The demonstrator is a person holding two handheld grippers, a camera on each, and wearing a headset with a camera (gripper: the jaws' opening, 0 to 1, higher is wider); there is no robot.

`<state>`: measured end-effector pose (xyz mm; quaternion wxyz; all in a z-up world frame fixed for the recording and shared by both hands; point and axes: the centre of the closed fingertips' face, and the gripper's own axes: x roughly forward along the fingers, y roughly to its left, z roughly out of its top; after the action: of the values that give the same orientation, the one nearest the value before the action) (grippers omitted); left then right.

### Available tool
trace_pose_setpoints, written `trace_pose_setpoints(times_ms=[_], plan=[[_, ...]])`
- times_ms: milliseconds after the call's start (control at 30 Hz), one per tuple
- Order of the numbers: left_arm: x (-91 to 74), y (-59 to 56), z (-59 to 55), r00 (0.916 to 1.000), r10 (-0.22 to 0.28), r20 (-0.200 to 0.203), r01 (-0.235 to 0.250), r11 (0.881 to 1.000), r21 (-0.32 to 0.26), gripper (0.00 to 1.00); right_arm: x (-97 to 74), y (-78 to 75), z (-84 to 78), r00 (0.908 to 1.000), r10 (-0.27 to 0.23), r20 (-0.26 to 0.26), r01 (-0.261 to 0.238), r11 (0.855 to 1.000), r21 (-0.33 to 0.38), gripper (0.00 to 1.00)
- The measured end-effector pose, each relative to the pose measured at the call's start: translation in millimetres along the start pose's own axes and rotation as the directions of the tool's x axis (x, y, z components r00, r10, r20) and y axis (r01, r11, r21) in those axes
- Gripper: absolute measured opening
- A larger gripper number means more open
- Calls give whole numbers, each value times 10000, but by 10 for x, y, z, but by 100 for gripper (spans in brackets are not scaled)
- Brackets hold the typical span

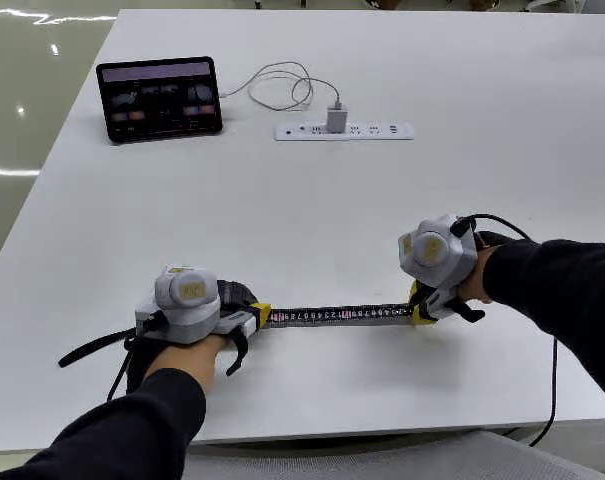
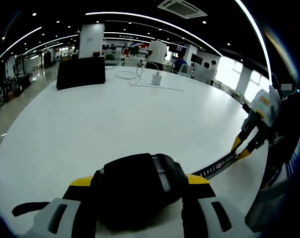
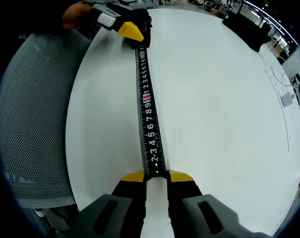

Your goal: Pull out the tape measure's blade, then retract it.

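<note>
A black tape measure case (image 2: 140, 188) sits clamped between the yellow-tipped jaws of my left gripper (image 1: 250, 316) near the table's front edge. Its dark blade (image 1: 337, 315) with white numbers runs rightward, flat just above the table, to my right gripper (image 1: 422, 310). That gripper is shut on the blade's end (image 3: 154, 171), the numbers 2 to 9 reading away from the jaws toward the case (image 3: 135, 27). In the left gripper view the right gripper (image 2: 243, 148) holds the blade (image 2: 216, 167) at the far right.
A dark tablet (image 1: 159, 97) stands at the back left of the white table (image 1: 312, 210). A white power strip (image 1: 344, 131) with a plugged charger and looped cable lies behind the middle. A grey mesh chair (image 3: 35, 134) is beside the table's front edge.
</note>
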<state>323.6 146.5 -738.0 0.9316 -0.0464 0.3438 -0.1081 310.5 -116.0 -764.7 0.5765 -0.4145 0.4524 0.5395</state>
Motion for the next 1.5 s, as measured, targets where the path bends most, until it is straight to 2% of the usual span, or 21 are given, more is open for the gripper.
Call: trace_pose_setpoints(times_ms=[400, 1000, 1233, 1500], plan=[[0, 3, -18, 9998, -22, -172, 28, 9994, 336, 64, -7, -8, 10, 9999, -10, 113, 6, 9994, 348, 11], [1, 10, -28, 9997, -75, -221, 82, 9994, 324, 64, 18, 2, 137, 9995, 128, 289, -128, 9999, -6, 11], [6, 10, -22, 9997, -75, -215, 82, 9994, 325, 64, 23, 21, 165, 9995, 164, 278, -147, 9979, -626, 11], [6, 5, -15, 9997, -85, -216, 92, 9994, 347, 64, 27, 23, 191, 9991, 182, 391, -162, 9985, -527, 11]])
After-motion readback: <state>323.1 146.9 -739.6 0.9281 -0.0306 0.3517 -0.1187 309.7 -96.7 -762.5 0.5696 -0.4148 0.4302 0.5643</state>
